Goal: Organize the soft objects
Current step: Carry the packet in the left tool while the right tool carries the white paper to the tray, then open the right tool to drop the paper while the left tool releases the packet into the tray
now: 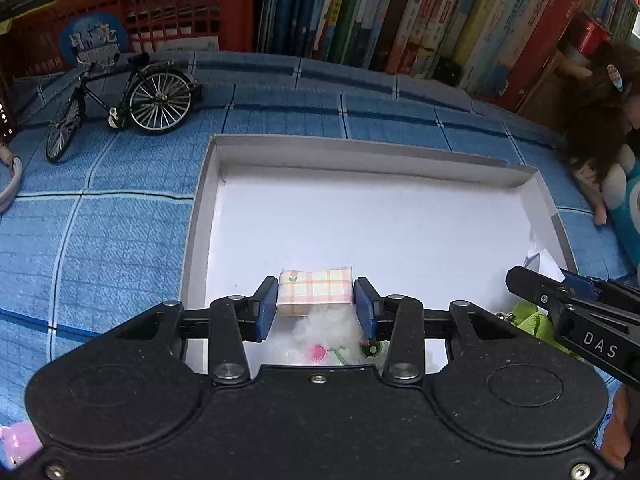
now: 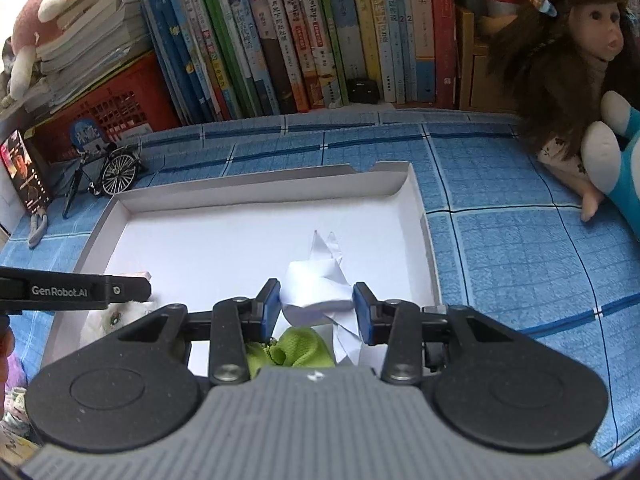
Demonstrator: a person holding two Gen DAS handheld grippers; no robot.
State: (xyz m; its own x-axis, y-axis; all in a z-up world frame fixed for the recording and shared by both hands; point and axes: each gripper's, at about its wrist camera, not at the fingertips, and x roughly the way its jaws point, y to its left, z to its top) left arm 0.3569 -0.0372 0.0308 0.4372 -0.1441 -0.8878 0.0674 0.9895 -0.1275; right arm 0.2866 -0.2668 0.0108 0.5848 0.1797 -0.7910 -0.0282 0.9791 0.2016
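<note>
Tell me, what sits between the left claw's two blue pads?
A small pink plaid tissue pack, seen in the left wrist view; whether the pads touch it is unclear.

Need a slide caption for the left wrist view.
Left gripper closed on plaid tissue pack over white tray.

Model bike (image 1: 120, 108) by red crate (image 1: 140, 12), books (image 2: 300, 32) behind, doll (image 2: 576, 80) on blue cloth (image 2: 500, 240)

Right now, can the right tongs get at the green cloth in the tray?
Probably not directly. The right tongs straddle a crumpled white paper, and the green cloth lies below and behind the fingertips, partly tucked under that paper. They would likely need to back off and clear the paper first.
</note>
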